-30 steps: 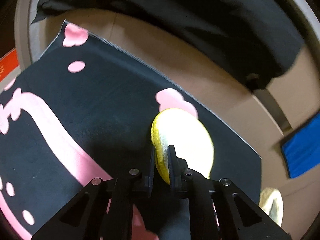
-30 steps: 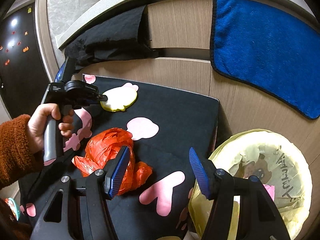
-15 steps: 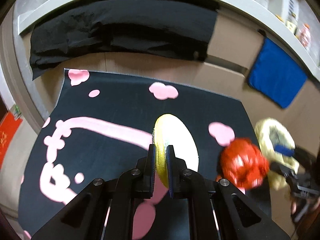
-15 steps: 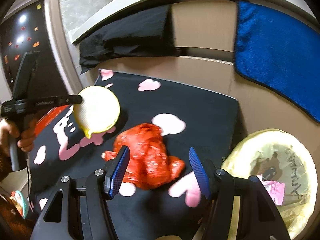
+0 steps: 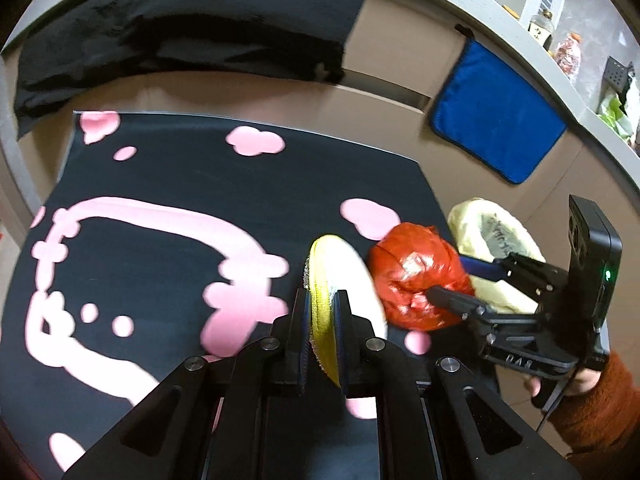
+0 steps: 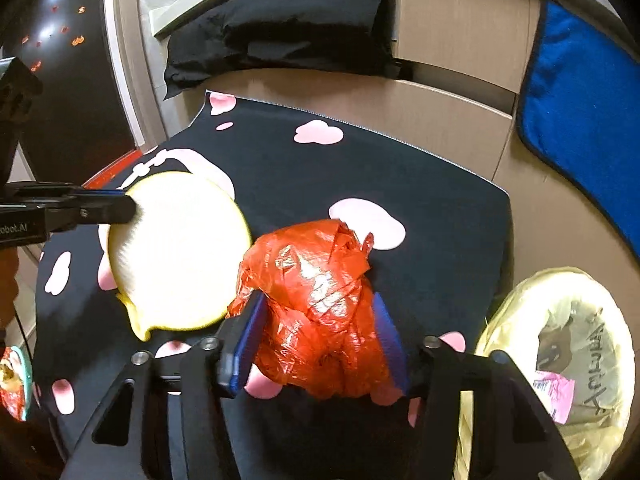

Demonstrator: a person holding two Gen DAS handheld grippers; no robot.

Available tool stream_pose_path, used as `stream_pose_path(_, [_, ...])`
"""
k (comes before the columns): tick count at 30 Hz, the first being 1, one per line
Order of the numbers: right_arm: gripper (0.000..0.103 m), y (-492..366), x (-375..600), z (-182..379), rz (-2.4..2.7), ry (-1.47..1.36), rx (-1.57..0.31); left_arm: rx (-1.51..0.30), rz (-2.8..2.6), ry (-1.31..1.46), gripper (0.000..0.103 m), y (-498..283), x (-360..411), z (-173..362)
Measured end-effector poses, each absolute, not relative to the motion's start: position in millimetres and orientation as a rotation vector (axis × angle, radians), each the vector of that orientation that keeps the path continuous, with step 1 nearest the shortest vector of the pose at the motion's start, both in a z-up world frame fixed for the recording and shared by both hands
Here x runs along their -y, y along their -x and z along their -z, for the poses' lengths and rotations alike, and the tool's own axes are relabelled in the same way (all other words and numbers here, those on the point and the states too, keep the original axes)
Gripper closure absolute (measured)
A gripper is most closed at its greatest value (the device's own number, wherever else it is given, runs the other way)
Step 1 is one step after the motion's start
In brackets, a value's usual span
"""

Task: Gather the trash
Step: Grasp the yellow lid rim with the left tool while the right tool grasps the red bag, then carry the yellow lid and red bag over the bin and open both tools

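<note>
Dim warm indoor light, glare on red plastic bag point(image 6: 320, 304), fisheye-bent dark corners, slight motion blur

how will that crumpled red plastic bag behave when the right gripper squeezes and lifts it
The crumpled red plastic bag looks thin and creased, so it will probably crush inward as the closing right gripper squeezes it. It likely weighs little for its bulk. Its glossy film may slip, and the loose ends on top could flop.

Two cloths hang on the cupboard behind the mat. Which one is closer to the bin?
The blue cloth. It hangs at the right, just above the yellow-lined bin. The black cloth is draped further left, above the mat's far edge.
</note>
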State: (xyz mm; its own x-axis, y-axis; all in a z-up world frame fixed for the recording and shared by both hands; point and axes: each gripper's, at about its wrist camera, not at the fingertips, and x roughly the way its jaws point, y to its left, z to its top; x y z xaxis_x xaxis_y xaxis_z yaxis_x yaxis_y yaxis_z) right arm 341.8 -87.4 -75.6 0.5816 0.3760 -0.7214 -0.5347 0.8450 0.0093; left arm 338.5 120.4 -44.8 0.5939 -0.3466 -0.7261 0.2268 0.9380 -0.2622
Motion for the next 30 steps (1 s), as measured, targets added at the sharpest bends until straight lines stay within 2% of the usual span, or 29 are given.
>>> stream_pose_path(11, [0.058, -326.7, 104.7, 81.6, -0.543, 0.17, -0.79, -0.888, 0.33, 0.214, 0.089, -349.2, -99.3, 42.3])
stream_pose_path(16, [0.068, -325.1, 103.7, 78.1, -0.537, 0.174, -0.767, -0.924, 0.298, 0.249, 0.089, -352.2, -103.0, 46.6])
stream_pose_path(18, [0.076, -324.9, 101.5, 75.6, -0.532, 0.179, -0.757, -0.909, 0.292, 0.243, 0.091, -349.0, -102.6, 43.9])
stream_pose_path(21, [0.08, -322.1, 99.8, 69.3, -0.537, 0.189, -0.748, -0.865, 0.273, 0.227, 0.091, -340.7, -101.6, 32.7])
stream_pose_path(30, [0.081, -303.4, 112.4, 17.4, -0.537, 0.142, -0.656, -0.592, 0.206, 0.091, 0.091, -293.2, -82.2, -37.9])
